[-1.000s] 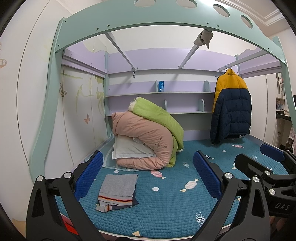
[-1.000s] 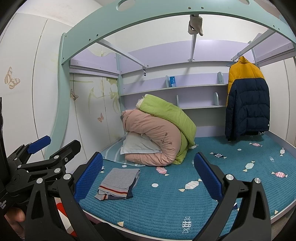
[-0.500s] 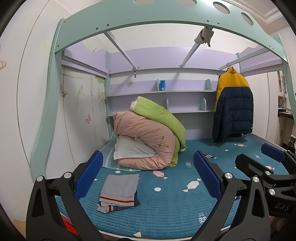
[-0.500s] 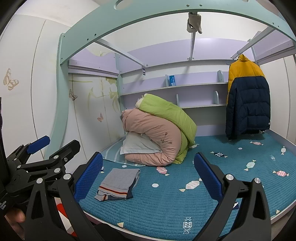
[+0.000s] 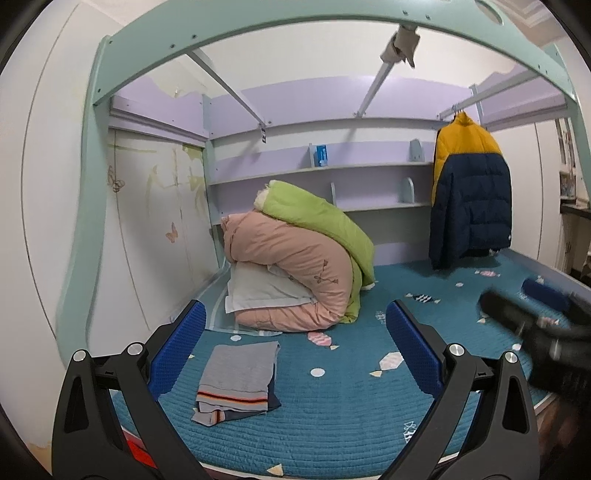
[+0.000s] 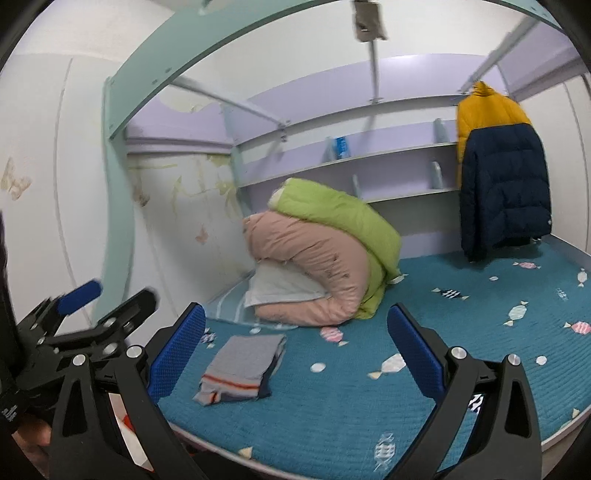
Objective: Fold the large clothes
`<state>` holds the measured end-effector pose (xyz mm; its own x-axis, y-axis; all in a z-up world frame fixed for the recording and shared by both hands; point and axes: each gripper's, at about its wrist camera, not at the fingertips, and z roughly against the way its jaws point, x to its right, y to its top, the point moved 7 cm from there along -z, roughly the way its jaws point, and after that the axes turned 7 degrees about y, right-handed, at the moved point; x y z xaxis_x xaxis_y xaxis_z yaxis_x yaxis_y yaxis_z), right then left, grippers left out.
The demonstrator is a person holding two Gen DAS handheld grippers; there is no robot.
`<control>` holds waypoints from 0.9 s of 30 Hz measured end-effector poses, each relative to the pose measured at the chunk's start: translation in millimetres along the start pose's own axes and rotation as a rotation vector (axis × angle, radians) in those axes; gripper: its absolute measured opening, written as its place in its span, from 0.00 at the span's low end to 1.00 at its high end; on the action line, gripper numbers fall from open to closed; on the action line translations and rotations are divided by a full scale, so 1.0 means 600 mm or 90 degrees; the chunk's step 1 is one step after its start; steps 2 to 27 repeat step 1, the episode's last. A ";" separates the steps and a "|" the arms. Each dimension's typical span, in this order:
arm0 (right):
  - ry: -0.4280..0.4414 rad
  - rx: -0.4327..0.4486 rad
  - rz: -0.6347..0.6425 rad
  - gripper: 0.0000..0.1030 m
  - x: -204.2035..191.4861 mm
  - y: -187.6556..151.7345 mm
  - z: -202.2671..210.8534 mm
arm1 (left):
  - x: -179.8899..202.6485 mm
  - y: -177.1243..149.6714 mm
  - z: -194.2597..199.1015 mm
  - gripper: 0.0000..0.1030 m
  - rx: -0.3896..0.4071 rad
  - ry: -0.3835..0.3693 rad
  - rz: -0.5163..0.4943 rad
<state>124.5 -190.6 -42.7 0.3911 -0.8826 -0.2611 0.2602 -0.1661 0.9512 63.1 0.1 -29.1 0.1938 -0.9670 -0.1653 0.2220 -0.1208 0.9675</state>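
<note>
A folded grey garment with red and navy stripes (image 5: 236, 380) lies on the teal bed mat (image 5: 332, 424) near its front left; it also shows in the right wrist view (image 6: 243, 365). A yellow and navy puffer jacket (image 5: 469, 195) hangs on a rail at the back right, also in the right wrist view (image 6: 502, 177). My left gripper (image 5: 295, 354) is open and empty above the bed's front edge. My right gripper (image 6: 295, 354) is open and empty beside it, blurred at the right of the left wrist view (image 5: 535, 325).
A pile of pink and green duvets on a white pillow (image 5: 299, 266) fills the back left of the bed. Lilac shelves (image 5: 332, 170) with a blue box run along the back wall. The mint bed frame arch (image 5: 295, 22) spans overhead.
Both grippers have moved forward toward the bed and tilted. The right gripper has swung and rolled, and shows motion blur. The folded garment has not moved.
</note>
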 end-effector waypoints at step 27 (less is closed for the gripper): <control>-0.026 0.015 0.002 0.93 0.030 0.009 -0.003 | 0.009 -0.004 -0.011 0.95 -0.003 0.001 -0.007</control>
